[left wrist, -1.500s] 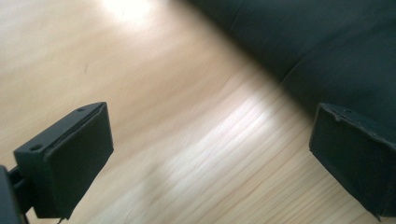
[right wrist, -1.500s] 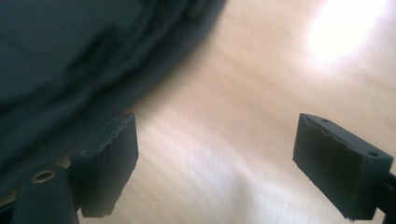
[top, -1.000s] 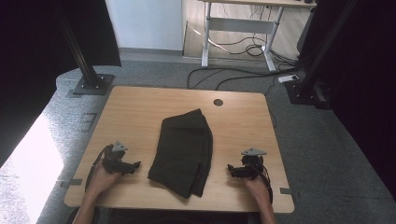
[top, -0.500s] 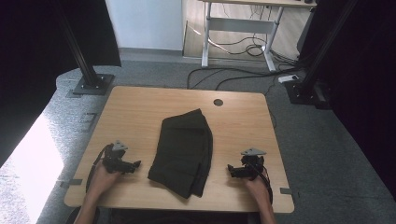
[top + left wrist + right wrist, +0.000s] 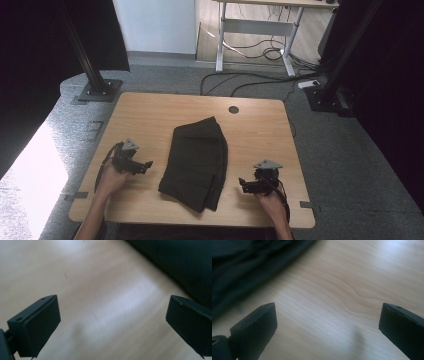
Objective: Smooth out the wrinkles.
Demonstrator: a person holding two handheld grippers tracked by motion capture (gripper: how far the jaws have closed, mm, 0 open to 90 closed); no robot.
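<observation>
A folded black cloth garment [image 5: 197, 162] lies in the middle of the light wooden table [image 5: 150, 112], its long side running away from the person, a few layers showing at its near end. The left gripper [image 5: 145, 165] sits just off the garment's left edge, and the right gripper [image 5: 242, 183] sits just off its right edge, nearer the garment's near corner. Both are close to the cloth but not touching it. Seen from their own cameras, each pair of jaws stands wide apart with only bare wood between them; the dark cloth [image 5: 180, 267] shows beyond the left gripper's jaws and the same cloth [image 5: 249, 265] beyond the right gripper's.

The trouble I would expect comes from those stacked layers. If a jaw slides in too shallow at the garment's edge, it will likely catch only the top ply, and the fold will peel open rather than lift as one piece. If a jaw comes in too flat, it may push the cloth across the smooth wood and bunch it toward the garment's middle. The two grippers also stand at different points along the garment's length, so an uneven pull could skew it.
</observation>
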